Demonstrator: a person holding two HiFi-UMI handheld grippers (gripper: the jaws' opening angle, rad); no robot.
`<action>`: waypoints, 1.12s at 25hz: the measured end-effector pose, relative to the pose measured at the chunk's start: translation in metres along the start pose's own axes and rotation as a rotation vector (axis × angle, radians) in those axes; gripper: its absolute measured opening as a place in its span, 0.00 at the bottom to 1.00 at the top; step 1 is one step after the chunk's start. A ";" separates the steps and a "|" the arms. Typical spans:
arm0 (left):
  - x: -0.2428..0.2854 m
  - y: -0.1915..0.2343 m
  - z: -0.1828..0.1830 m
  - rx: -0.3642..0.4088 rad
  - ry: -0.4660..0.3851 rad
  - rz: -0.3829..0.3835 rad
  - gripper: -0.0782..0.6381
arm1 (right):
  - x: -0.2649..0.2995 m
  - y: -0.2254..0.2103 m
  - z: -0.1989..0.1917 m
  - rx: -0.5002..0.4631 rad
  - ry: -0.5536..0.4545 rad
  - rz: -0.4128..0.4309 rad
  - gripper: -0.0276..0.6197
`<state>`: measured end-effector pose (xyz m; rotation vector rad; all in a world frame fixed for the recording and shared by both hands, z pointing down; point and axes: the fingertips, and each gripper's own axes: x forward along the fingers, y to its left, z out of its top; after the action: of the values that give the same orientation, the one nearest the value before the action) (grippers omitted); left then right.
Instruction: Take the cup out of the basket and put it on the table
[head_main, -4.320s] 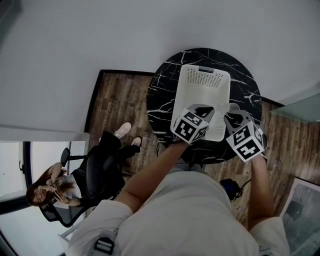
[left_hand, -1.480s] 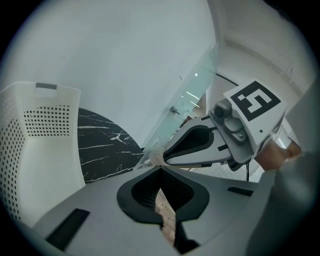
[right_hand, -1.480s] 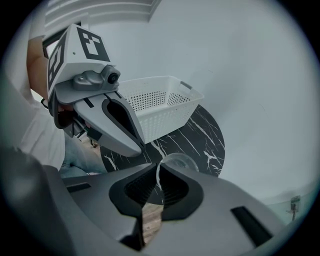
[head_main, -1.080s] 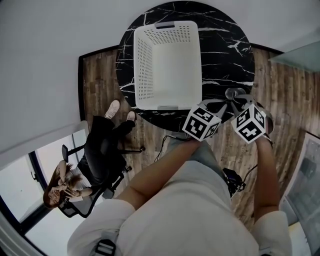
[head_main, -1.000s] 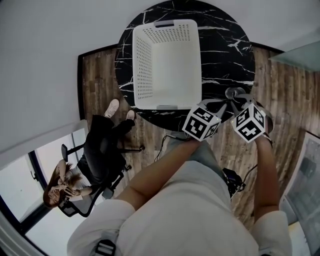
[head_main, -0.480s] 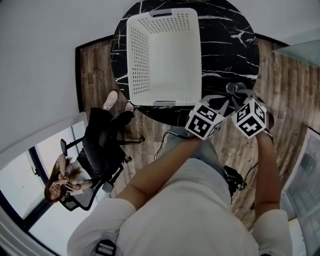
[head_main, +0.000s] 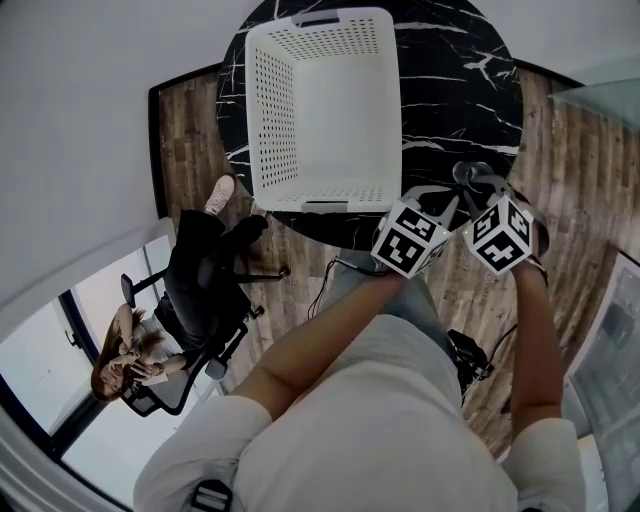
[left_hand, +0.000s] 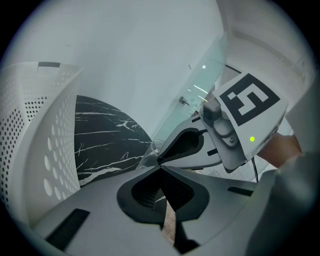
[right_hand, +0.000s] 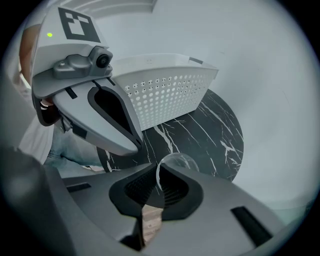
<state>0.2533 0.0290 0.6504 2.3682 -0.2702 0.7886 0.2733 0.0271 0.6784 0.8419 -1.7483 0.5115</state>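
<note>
Evidently the cup (right_hand: 175, 161) was already out of the basket (head_main: 270, 120): my right gripper (right_hand: 156, 175) was clamped on its clear rim, over the near right part of the table (head_main: 450, 90). Whether its base touched the marble, I couldn't tell. Left to do, I judged: set down, release. Left gripper (left_hand: 160, 169) had its jaws pressed together on nothing, just beside the cup. Basket showed nothing inside.

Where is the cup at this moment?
In the head view the clear cup is right of the basket, over the black table, its rim pinched by the right gripper.
</note>
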 end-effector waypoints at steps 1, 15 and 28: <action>0.001 0.001 0.000 0.001 0.001 0.001 0.10 | 0.001 0.000 0.000 0.000 -0.001 0.001 0.08; 0.010 0.005 0.004 0.028 0.003 0.032 0.10 | 0.012 -0.005 -0.006 -0.017 0.001 0.008 0.08; 0.016 0.004 0.007 0.055 0.005 0.046 0.10 | 0.019 -0.007 -0.010 -0.025 0.000 0.016 0.08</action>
<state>0.2678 0.0213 0.6579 2.4187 -0.3052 0.8337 0.2821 0.0240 0.6990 0.8105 -1.7597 0.4989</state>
